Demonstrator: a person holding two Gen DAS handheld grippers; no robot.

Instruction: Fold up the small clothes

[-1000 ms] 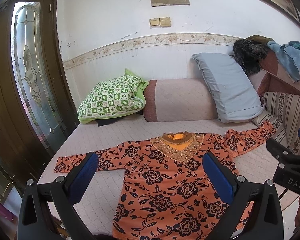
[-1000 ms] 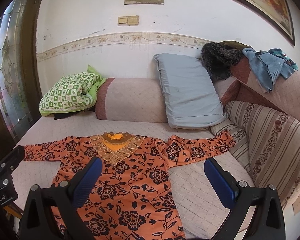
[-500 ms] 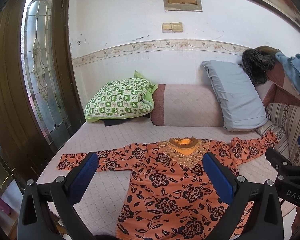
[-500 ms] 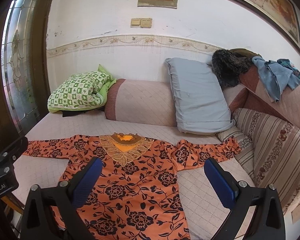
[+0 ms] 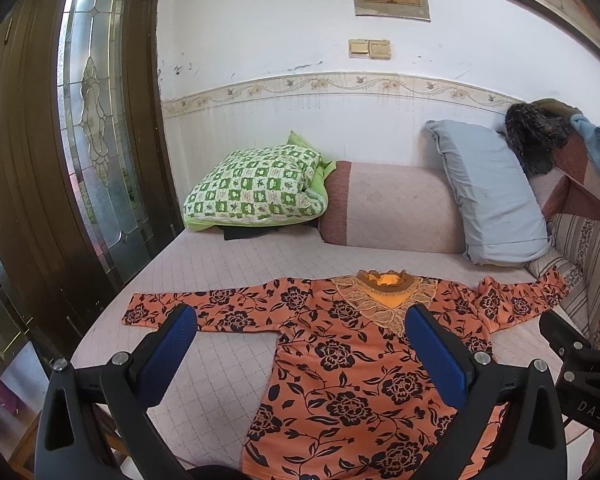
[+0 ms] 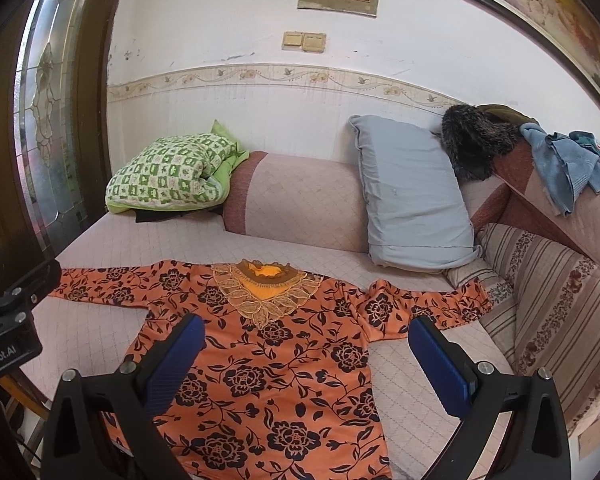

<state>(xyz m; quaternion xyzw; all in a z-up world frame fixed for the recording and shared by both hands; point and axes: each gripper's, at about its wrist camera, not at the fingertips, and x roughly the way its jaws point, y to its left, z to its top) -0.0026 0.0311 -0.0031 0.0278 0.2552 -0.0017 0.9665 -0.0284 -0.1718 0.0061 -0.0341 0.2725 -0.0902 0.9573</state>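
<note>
An orange long-sleeved top with black flowers [image 5: 352, 364] lies flat and spread out on the quilted pink daybed [image 5: 236, 256], sleeves out to both sides, collar towards the wall. It also shows in the right wrist view [image 6: 276, 364]. My left gripper [image 5: 300, 336] is open and empty, held above the top's left side near the bed's front edge. My right gripper [image 6: 306, 340] is open and empty, above the top's right side. Each gripper's body shows at the edge of the other's view.
A green checked pillow [image 5: 256, 188], a pink bolster [image 5: 388, 208] and a grey pillow [image 5: 488, 192] stand along the wall. A striped cushion [image 6: 552, 292] and sofa back with blue clothes [image 6: 564, 168] are on the right. A wooden door with glass [image 5: 96, 128] is left.
Both grippers have pulled back and tilted up a little, so the top sits lower and smaller in both views. The top has not moved. Both grippers stay open.
</note>
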